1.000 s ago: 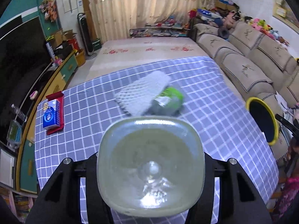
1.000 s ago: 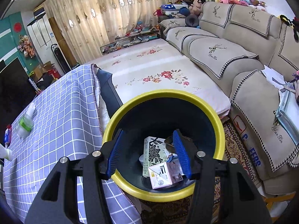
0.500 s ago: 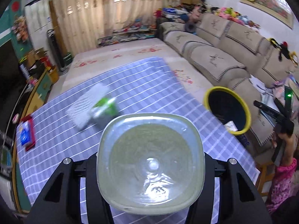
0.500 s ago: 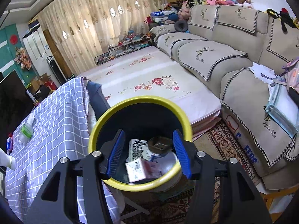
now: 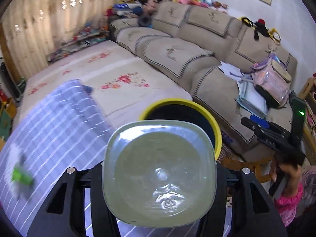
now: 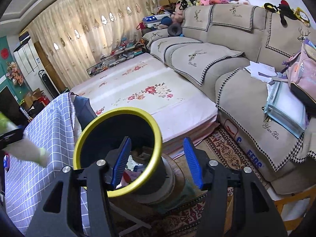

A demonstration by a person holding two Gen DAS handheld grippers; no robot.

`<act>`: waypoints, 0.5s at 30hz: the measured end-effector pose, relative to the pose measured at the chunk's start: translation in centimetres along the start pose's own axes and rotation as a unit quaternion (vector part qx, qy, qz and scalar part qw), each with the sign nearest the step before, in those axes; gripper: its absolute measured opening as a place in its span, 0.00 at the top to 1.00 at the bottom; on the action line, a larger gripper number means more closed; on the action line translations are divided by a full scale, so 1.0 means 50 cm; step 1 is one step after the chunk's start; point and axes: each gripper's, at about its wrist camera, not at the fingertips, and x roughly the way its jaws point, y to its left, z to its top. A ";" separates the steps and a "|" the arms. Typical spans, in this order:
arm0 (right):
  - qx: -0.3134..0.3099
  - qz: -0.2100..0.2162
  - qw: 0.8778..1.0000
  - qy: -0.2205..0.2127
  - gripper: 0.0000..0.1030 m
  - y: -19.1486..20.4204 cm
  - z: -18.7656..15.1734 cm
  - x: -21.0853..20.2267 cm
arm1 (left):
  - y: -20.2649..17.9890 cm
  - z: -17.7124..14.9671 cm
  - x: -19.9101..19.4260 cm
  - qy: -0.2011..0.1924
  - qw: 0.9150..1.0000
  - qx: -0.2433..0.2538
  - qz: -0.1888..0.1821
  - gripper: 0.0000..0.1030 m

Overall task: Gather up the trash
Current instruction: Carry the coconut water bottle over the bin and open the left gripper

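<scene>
The step in hand looks like the carry to the bin: the left gripper (image 5: 160,177) holds a clear plastic bottle (image 5: 159,172), and the yellow-rimmed bin (image 5: 216,130) sits directly beyond the bottle's base in the left wrist view. The next move probably calls for bringing the bottle fully over the bin's mouth and then spreading the fingers so it drops inside, clear of the rim.

Taking the bin as landmark and going from largest down: behind it runs a long beige sofa (image 6: 227,63) of soft fabric with dark checked piping, and a pale floral mat (image 6: 150,90) lies flat between sofa and bin. To the bin's left stands the table, draped in a blue-grey cloth with a white grid (image 6: 39,138). The bin itself is round, with a dark, smooth inside, a glossy yellow lip and some packaging at its bottom. The bottle, near the bin's front, is thin, shiny plastic, its base a rounded square with a moulded dimple; the left fingers pinch its sides. The right gripper (image 6: 157,162) hovers just right of the bin, its ribbed blue pads (image 6: 192,162) spread apart, empty.
</scene>
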 end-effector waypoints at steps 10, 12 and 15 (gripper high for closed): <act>-0.002 -0.002 1.000 0.023 0.47 -0.008 -0.007 0.034 | -0.036 0.050 0.231 0.061 0.998 -0.001 -0.016 0.51; -0.003 -0.001 1.000 0.025 0.46 -0.006 -0.007 0.039 | -0.036 0.053 0.250 0.065 0.998 -0.003 -0.012 0.49; -0.005 0.001 1.000 0.026 0.46 -0.004 -0.007 0.042 | -0.037 0.057 0.248 0.051 0.999 -0.006 -0.004 0.37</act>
